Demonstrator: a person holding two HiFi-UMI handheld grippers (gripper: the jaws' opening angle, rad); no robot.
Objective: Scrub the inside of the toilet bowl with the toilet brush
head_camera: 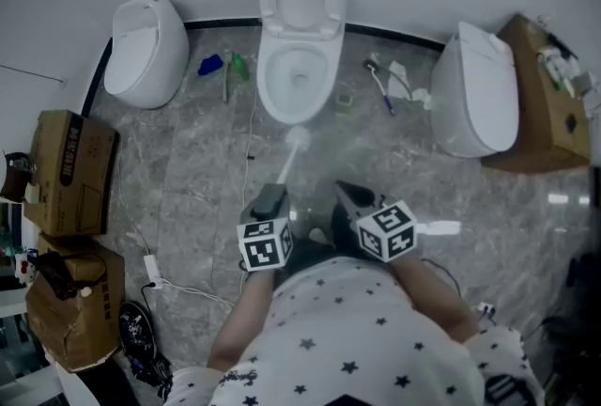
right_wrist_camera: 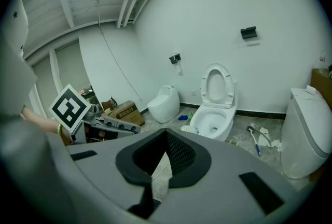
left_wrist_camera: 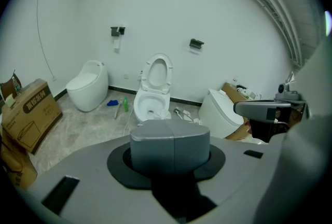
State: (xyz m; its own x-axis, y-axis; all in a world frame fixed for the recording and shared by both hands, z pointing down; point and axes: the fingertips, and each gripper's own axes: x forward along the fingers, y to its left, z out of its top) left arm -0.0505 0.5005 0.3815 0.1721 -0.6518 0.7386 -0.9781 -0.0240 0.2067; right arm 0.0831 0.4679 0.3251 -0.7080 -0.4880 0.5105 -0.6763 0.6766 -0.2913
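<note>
The white toilet (head_camera: pixel 299 75) stands at the middle of the far wall with its lid and seat raised, its bowl open (left_wrist_camera: pixel 150 106) (right_wrist_camera: pixel 213 122). My left gripper (head_camera: pixel 274 193) (left_wrist_camera: pixel 170 137) is shut on the handle of the white toilet brush (head_camera: pixel 293 150). The brush head points at the toilet's front and hangs over the floor just short of the bowl. My right gripper (head_camera: pixel 346 191) (right_wrist_camera: pixel 165 158) hovers beside the left one, open a little, with nothing between its jaws.
Closed toilets stand to the left (head_camera: pixel 143 47) and right (head_camera: pixel 479 99). Cardboard boxes sit at the left (head_camera: pixel 70 169) and far right (head_camera: pixel 545 103). A blue bottle (head_camera: pixel 210 65), a green bottle (head_camera: pixel 240 66) and a second brush (head_camera: pixel 380 85) lie by the toilet's base. A white cable (head_camera: pixel 188 291) crosses the floor.
</note>
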